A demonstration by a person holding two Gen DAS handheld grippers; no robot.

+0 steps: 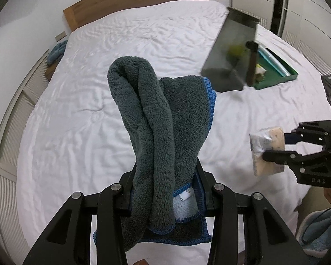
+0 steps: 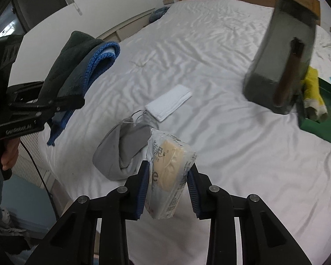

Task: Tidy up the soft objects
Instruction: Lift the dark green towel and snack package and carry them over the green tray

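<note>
Above the white bed (image 1: 99, 110), the left tongs (image 1: 165, 190) are pinching a soft, light grey towel (image 1: 156, 119) at its bunched fold, while beside the towel the right tongs (image 2: 168, 174) are gripping a slippery tissue pack (image 2: 168, 172) mid-body.

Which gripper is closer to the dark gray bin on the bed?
Right. The right gripper, clamping a tissue pack, is on the same side as the dark gray bin. The left gripper, holding the gray towel, sits farther away.
</note>
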